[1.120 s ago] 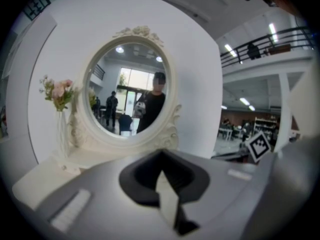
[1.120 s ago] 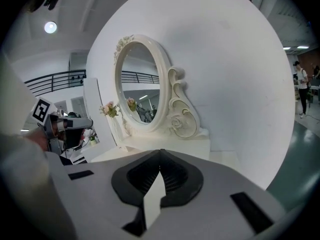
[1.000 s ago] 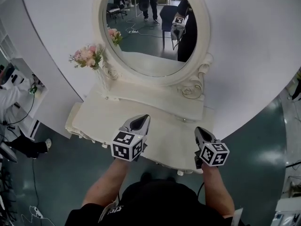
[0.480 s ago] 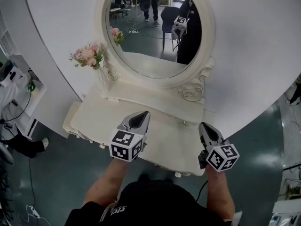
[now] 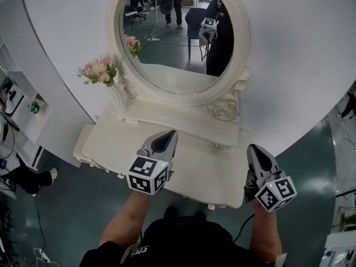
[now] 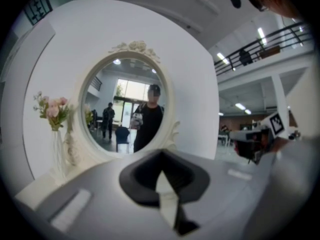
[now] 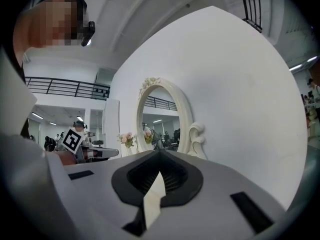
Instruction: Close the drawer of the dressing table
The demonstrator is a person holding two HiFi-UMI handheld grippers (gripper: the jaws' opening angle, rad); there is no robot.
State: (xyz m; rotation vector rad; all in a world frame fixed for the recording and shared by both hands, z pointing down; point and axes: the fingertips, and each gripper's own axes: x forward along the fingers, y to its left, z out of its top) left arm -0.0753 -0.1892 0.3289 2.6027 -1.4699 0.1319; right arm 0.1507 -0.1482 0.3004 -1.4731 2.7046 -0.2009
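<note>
The white dressing table [image 5: 111, 141] stands against a curved white wall, with an oval mirror [image 5: 175, 38] on top. Its front edge shows only small knobs [image 5: 212, 207]; no drawer stands out from it in the head view. My left gripper [image 5: 168, 133] hovers over the middle of the tabletop, shut and empty. My right gripper [image 5: 257, 148] hangs shut and empty at the table's right front corner. In the left gripper view the left gripper [image 6: 161, 151] points level at the mirror. The right gripper [image 7: 160, 151] points level toward the mirror's right side.
A vase of pink flowers [image 5: 100, 70] stands at the tabletop's back left. A white shelf unit [image 5: 22, 110] and a person's legs lie at the left edge. Cables trail over the dark green floor [image 5: 67, 204] around the table.
My right gripper has risen toward the camera and drifted right, off the table's front edge. The left gripper has lifted slightly. Both stay shut.
</note>
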